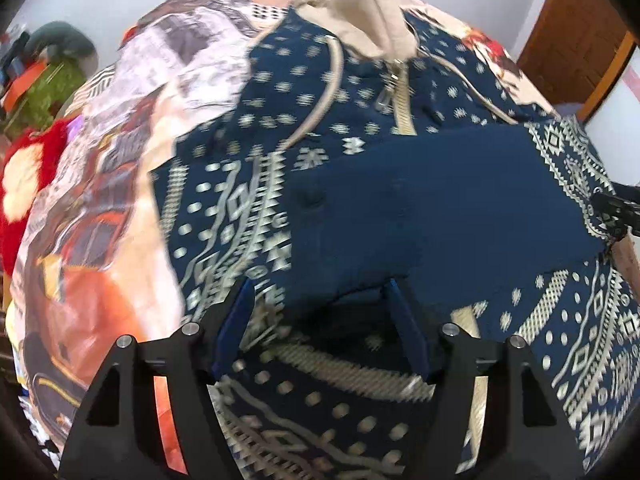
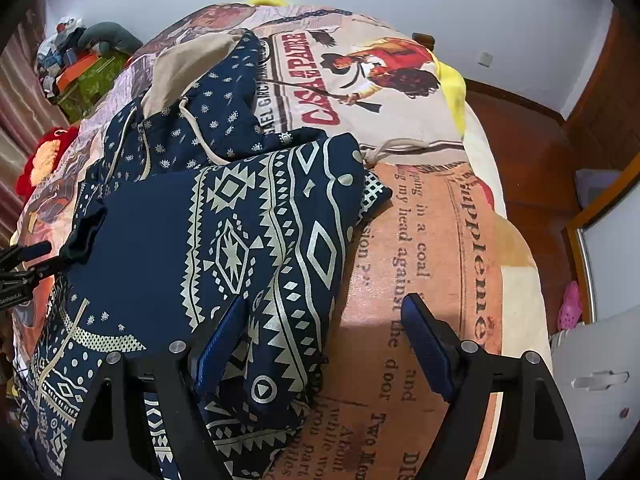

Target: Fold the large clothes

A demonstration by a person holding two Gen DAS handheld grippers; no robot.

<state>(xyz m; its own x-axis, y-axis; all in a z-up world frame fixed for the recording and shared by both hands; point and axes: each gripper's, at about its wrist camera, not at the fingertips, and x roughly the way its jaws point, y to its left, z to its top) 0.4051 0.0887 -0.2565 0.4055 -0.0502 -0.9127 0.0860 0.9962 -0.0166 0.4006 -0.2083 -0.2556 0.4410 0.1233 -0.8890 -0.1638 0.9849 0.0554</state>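
Observation:
A navy hoodie [image 1: 256,208] with pale geometric print, beige hood lining [image 1: 368,24] and a zip lies spread on the bed. One sleeve [image 2: 256,216] is folded across its body, ending in a plain navy cuff [image 1: 440,216]. My left gripper [image 1: 320,312] is open just above the cuff's edge, and the cloth lies loose between its fingers. My right gripper [image 2: 324,320] stands open at the sleeve's shoulder end, one finger over the sleeve and the other over the bed cover. Each gripper shows at the edge of the other's view: the right gripper [image 1: 616,208] and the left gripper [image 2: 24,264].
The printed bed cover [image 2: 424,240] has bare room right of the hoodie. A red plush toy [image 2: 44,160] and a green box [image 2: 92,80] sit at the far left. Beyond the bed's right edge are wood floor [image 2: 532,168], a pink shoe [image 2: 570,312] and a white cabinet [image 2: 592,380].

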